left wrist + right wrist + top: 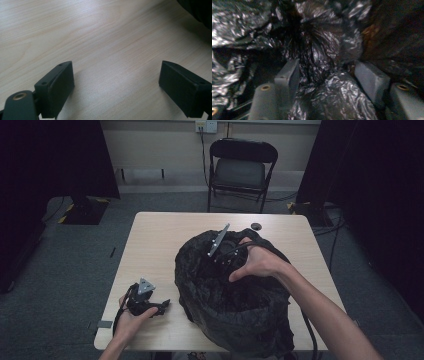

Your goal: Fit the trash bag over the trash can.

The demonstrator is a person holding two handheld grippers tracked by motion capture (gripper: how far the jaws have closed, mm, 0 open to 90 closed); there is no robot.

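Note:
A large crumpled black plastic bag (235, 290) sits on the right half of the light wooden table (150, 245). My right gripper (221, 261) reaches into the bag's top, its grey plate sticking up. In the right gripper view, a bunched fold of the bag (337, 95) fills the gap between the jaws of my right gripper (328, 72), which press on it from both sides. My left gripper (163, 306) rests near the table's front left edge, apart from the bag. In the left gripper view, my left gripper (116, 75) stands open over bare wood.
A black folding chair (242, 170) stands behind the table. A small round cable hole (256, 226) sits near the table's far edge. Dark curtains hang on both sides. Bare tabletop lies left of the bag.

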